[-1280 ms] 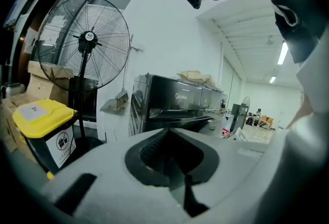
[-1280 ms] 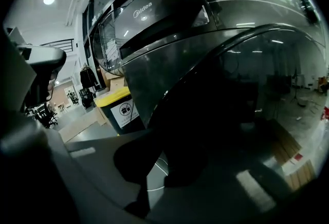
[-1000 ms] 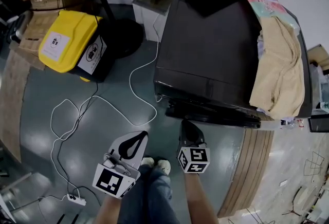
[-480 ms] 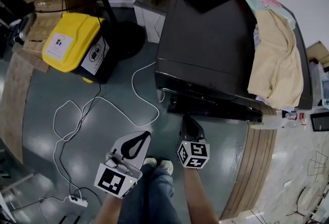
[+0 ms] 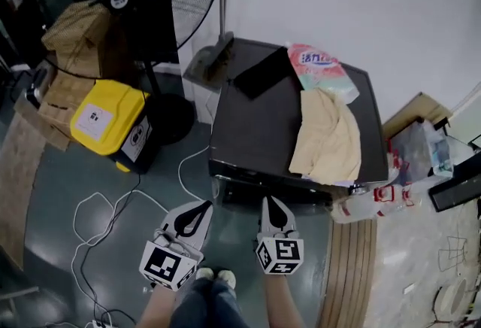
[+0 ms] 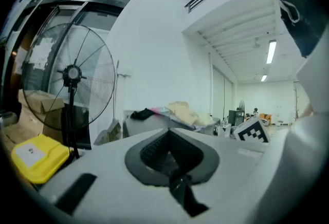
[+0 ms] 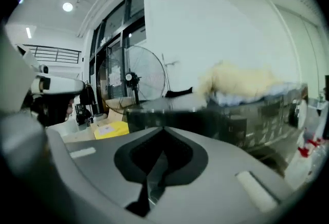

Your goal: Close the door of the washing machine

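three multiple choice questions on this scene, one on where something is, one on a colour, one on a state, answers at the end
1. Where does the beige cloth lie?
A) on the floor
B) on top of the washing machine
C) draped over a chair

2. What colour is the lid of the bin to the left of the machine?
A) red
B) blue
C) yellow

3. How do the fingers of the right gripper stand?
A) shut, with nothing between them
B) wide open
C) shut on the cloth

Answers:
1 B, the head view shows the cloth spread over the machine's dark top.
2 C, the lid is bright yellow in the head view.
3 A, the right gripper view shows the fingers together and empty.
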Available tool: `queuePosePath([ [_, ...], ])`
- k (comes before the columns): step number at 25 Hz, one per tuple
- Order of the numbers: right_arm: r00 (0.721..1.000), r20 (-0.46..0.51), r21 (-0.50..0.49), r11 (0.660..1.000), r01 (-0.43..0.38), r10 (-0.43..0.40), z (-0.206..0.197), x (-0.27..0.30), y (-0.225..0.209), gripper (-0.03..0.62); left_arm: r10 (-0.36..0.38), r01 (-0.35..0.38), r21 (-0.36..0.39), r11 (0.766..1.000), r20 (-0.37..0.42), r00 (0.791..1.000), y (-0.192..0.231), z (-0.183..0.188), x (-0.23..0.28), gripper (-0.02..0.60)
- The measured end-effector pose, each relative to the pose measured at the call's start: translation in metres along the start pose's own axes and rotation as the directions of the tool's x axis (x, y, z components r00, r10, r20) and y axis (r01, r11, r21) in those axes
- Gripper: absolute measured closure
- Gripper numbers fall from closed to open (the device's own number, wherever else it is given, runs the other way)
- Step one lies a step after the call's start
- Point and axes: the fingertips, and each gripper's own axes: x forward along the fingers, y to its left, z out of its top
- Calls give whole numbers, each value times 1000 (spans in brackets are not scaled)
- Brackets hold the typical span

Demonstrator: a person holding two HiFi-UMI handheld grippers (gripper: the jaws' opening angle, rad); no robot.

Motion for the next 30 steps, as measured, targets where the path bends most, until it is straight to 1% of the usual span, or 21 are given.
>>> queuePosePath([
  [3, 995, 95, -36, 999, 19, -16, 84, -30, -2, 582, -26, 22, 59, 998, 63, 998, -10, 72, 10, 581],
  [6, 979, 200, -72, 997, 43, -28, 158, -57, -6, 582, -52, 37, 115, 993, 129, 990, -21, 135, 18, 581],
  [8, 960, 277, -98, 993, 63, -33, 209, -74, -11, 582, -69, 41, 152, 987, 180, 981, -28, 176, 22, 583],
  [11, 923, 382, -134, 986, 96, -38, 278, -97, -19, 582, -99, 46, 211, 976, 244, 965, -40, 232, 26, 581],
  [14, 892, 450, -154, 980, 125, -43, 322, -115, -24, 582, -112, 40, 248, 968, 283, 953, -48, 268, 27, 583],
  [16, 879, 476, -164, 977, 137, -43, 337, -123, -26, 582, -107, 30, 256, 966, 294, 950, -51, 278, 29, 583],
  [19, 872, 487, -167, 976, 143, -45, 343, -129, -30, 582, -100, 22, 259, 966, 294, 951, -53, 280, 32, 582],
  [30, 882, 466, -147, 977, 154, -69, 328, -127, -44, 582, -50, -19, 236, 972, 282, 958, -39, 271, 34, 583],
])
